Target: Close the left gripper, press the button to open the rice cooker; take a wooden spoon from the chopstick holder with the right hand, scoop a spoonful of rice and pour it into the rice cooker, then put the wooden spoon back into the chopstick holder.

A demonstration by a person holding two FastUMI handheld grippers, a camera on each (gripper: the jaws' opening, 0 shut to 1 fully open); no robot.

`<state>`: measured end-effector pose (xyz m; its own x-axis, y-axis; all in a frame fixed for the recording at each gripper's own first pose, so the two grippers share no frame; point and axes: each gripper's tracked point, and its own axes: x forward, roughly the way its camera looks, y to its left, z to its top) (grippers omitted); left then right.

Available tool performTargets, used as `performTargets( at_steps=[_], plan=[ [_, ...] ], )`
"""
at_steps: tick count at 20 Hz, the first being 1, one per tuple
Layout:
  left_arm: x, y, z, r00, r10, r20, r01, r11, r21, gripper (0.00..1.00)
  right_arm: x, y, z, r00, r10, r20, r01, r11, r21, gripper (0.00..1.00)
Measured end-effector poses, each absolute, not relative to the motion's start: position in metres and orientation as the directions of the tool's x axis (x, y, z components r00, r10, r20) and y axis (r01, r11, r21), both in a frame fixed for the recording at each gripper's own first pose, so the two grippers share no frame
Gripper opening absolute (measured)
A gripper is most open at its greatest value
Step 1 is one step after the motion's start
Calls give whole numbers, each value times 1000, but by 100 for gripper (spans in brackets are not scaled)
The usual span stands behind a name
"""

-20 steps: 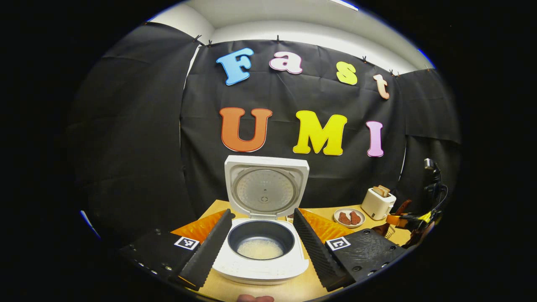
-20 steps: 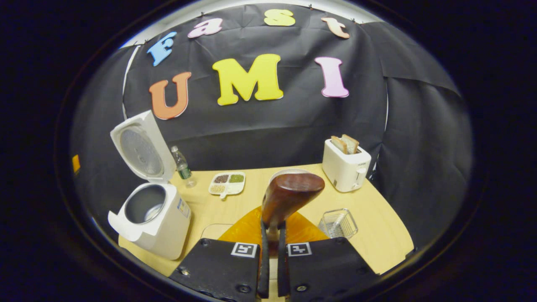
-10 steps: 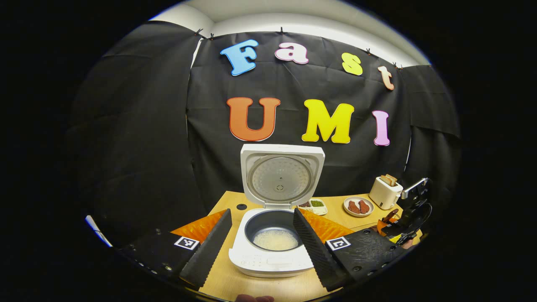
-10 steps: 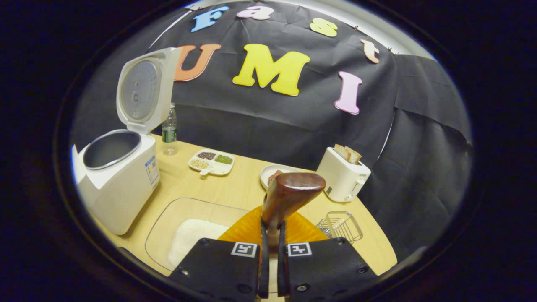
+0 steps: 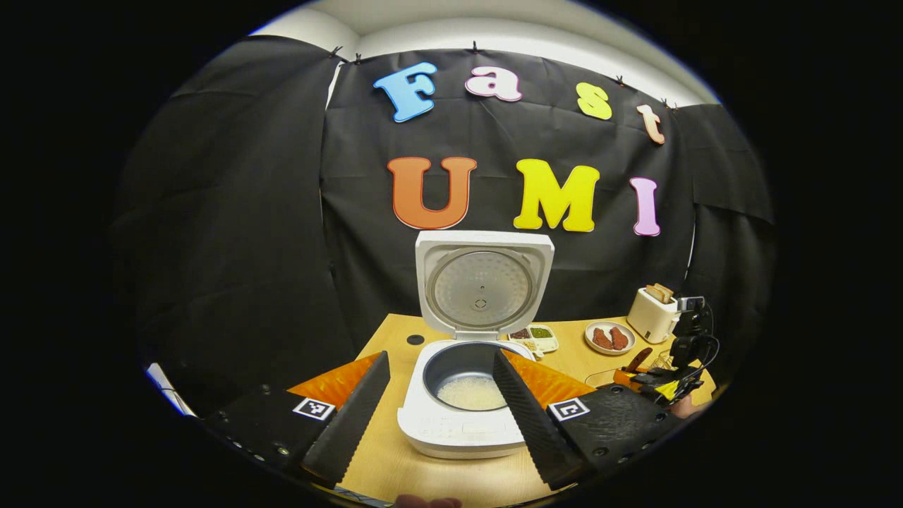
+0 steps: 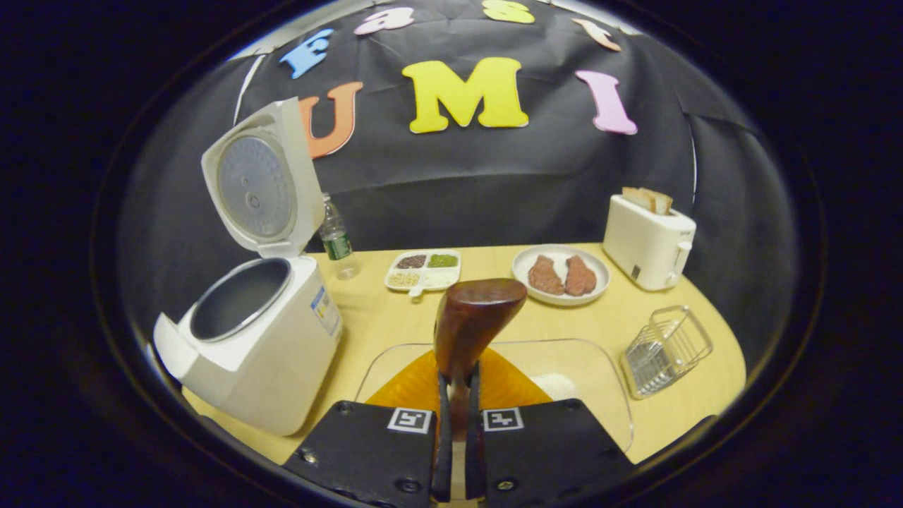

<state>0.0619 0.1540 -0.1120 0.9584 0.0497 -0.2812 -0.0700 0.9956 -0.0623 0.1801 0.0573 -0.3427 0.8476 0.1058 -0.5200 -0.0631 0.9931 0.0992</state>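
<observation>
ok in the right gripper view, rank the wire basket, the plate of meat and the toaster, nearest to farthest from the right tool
1. Wire basket, low on the right, empty, near the table's edge.
2. Plate of meat, ahead and slightly right, beyond the glass tray.
3. Toaster, far right by the back wall.
The right tool holds the wooden spoon.

Wooden spoon point(image 6: 474, 326): handle hidden between the right tongs point(image 6: 456, 395); bowl's inner face turned away.
Glass tray point(image 6: 557, 381): near edge covered by the tongs.
Rice cooker point(image 5: 471, 395): right side of pot hidden behind a finger point(image 5: 525, 409) of the left tongs point(image 5: 441, 413).
Far tongs point(image 5: 652, 377): too small to tell.
</observation>
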Motion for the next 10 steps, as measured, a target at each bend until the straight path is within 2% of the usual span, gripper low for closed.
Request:
performTargets(
  at_steps=[5,10],
  plan=[
    [58,157,-108,957,74,-281,-94,994,-58,95,180,50,-345,806,196,-559,82,897,434,13],
    [56,140,-106,957,62,-283,-80,996,-51,95,176,17,-344,807,221,-548,217,752,623,13]
  ],
)
